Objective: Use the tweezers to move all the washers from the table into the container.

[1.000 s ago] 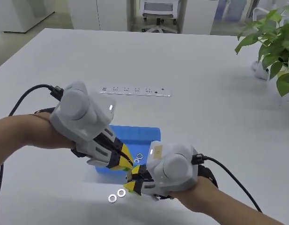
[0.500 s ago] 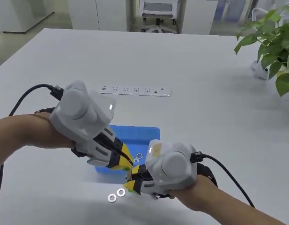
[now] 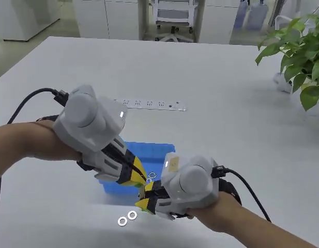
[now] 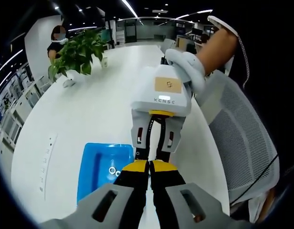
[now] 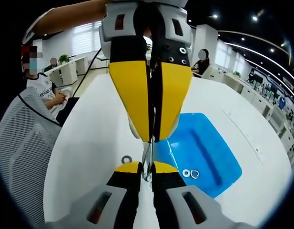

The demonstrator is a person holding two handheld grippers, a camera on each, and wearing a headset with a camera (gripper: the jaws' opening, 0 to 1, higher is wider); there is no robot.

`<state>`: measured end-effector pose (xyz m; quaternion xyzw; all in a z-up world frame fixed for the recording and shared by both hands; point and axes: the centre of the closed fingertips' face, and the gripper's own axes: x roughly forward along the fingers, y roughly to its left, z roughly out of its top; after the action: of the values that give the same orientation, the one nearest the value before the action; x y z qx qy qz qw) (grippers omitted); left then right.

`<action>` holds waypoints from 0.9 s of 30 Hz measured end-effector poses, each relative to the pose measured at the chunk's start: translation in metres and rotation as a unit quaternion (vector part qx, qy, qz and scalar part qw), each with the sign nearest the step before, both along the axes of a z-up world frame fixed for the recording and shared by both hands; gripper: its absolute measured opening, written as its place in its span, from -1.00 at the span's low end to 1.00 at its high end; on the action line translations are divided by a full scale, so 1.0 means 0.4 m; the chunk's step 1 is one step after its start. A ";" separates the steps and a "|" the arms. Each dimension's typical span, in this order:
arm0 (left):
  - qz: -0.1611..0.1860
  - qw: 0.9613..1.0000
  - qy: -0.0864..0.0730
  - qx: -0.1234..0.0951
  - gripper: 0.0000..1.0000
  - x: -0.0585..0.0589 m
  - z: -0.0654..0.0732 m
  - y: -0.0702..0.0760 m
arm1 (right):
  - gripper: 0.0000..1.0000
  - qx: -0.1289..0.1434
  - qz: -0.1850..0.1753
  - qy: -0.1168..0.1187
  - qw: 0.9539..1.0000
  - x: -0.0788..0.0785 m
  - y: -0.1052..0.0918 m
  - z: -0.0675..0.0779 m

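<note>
Base: Container status?
Op: I read a shallow blue container point(image 3: 149, 151), open-topped, sitting flat on the table point(image 3: 226, 119). Two binned washers point(image 5: 186, 172) lie flat on its floor, side by side.
Base: Outside it?
Op: Two loose washers point(image 3: 132, 215) — small silver rings, flat, just beside each other, near the container's near edge.
Base: Tweezers?
Op: Thin, silver tweezers point(image 5: 147, 161), clamped at once by the left gripper point(image 5: 151, 139) and the right gripper point(image 5: 147, 171) — I can't tell what the tips carry.
</note>
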<state>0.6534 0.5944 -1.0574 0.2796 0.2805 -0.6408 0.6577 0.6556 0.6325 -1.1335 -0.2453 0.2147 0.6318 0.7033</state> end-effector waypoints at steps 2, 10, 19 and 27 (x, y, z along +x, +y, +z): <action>0.000 1.000 0.000 -0.001 -0.90 0.000 0.007 0.000 | -0.81 0.002 -0.001 0.002 1.000 0.000 0.000 0.010; -0.002 1.000 -0.006 -0.001 -0.90 0.001 0.048 -0.001 | -0.81 0.006 -0.003 -0.008 1.000 0.007 0.002 0.050; -0.002 1.000 -0.018 -0.006 -0.90 0.014 0.096 0.001 | -0.81 0.013 -0.006 -0.015 1.000 0.022 0.003 0.099; -0.001 1.000 -0.028 -0.007 -0.90 0.035 0.125 -0.004 | -0.81 0.011 -0.001 -0.020 1.000 0.048 0.003 0.130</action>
<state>0.6674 0.5930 -1.0072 0.2935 0.2574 -0.6350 0.6666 0.6746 0.6335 -1.0816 -0.2502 0.1942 0.6283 0.7106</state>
